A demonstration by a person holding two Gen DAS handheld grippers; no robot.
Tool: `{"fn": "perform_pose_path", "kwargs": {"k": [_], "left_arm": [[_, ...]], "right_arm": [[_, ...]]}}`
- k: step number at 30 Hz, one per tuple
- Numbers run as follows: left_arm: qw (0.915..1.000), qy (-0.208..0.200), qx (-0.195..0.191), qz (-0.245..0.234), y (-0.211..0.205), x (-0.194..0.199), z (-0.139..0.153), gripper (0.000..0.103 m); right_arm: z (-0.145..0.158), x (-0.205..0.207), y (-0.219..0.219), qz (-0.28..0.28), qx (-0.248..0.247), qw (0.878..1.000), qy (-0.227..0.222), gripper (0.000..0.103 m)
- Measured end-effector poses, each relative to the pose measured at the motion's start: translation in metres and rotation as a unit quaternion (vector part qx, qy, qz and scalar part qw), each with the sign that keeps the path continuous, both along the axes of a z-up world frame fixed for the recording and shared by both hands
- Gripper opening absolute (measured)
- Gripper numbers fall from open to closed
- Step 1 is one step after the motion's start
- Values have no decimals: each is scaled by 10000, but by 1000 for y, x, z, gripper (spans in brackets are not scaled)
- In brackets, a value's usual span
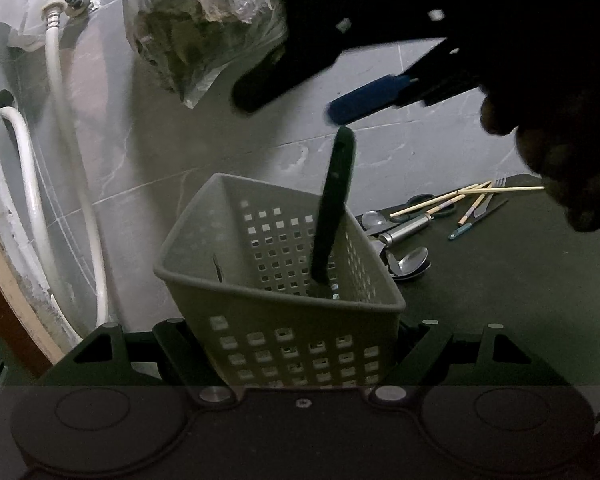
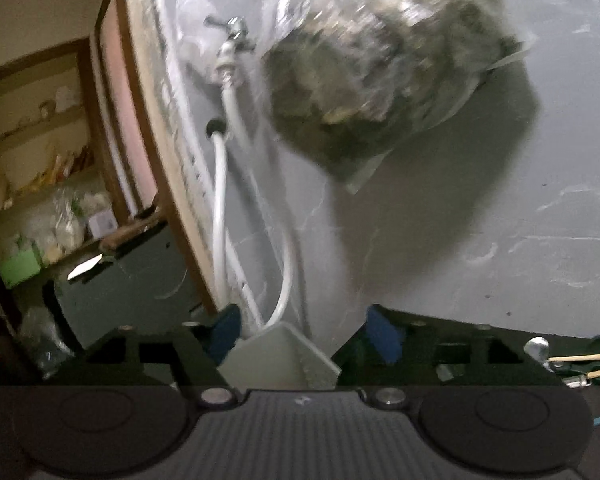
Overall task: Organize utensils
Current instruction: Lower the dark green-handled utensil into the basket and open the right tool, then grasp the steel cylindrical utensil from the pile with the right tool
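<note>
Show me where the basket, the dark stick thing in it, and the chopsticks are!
basket [image 1: 204, 264]: left wrist view, on its left wall.
dark utensil [image 1: 334, 204]: left wrist view, mid-handle.
chopsticks [image 1: 500, 189]: left wrist view, on one long stick.

Black grippers [image 2: 300, 336], blue finger pads [image 2: 384, 336]
</note>
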State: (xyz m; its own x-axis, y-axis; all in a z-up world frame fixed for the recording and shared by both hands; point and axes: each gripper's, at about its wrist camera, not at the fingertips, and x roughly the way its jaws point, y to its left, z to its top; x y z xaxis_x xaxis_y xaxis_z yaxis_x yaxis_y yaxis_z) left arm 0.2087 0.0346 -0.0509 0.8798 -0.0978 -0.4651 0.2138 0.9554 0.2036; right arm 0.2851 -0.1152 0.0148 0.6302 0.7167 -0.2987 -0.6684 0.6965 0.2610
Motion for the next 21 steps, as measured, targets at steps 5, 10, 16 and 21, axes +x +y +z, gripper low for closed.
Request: {"fn": "perform_pose_path", "kwargs": {"k": [5, 10, 16, 21], "left_arm": [[10000, 28, 23, 81, -2, -2, 1, 81], [9995, -28, -144, 274, -2, -4, 4, 81], [9992, 18, -127, 380, -1, -3, 4, 81], [9985, 39, -126, 526, 0, -1, 5, 81]], "right_arm": [[1, 2, -34, -669, 341, 9972, -10, 103], [-28, 33, -72, -1812, 497, 9784, 860, 103], [-86, 100, -112, -2217, 1195, 9339, 2539, 103], [-119, 147, -134, -2963, 1654, 8661, 3672, 102]]}}
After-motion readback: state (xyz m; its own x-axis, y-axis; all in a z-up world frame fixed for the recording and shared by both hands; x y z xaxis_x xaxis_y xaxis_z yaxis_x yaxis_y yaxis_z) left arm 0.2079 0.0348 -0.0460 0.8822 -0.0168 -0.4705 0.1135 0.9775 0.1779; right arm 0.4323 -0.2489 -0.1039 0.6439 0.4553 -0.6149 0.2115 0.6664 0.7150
